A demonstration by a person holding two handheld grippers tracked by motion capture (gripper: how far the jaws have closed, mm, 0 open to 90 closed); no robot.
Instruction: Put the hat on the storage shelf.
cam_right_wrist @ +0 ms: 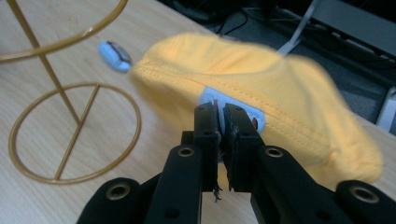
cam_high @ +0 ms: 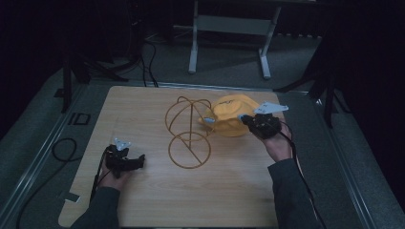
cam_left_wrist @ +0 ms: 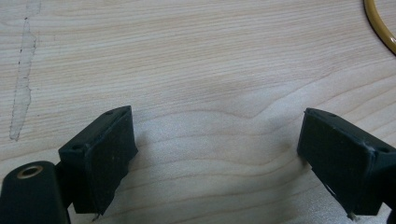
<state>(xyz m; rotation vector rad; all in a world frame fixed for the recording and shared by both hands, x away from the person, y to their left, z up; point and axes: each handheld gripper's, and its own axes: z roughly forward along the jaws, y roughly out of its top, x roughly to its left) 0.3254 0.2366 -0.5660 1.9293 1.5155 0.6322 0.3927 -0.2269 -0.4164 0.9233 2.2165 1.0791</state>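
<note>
Pinching the rim of the yellow cap (cam_right_wrist: 261, 107), the right hand-held gripper (cam_right_wrist: 223, 122) has its jaws clamped together on a pale blue patch at the cap's edge. In the high view the cap (cam_high: 229, 114) sits at the far right of the table (cam_high: 143, 200), just beside the gold wire stand (cam_high: 188, 131). The left hand-held gripper (cam_left_wrist: 217, 140) rests low over bare wood with its jaws spread wide and nothing between them, near the table's left front.

One yellow cap (cam_high: 232, 114), one wire stand (cam_high: 188, 133), two grippers.
</note>
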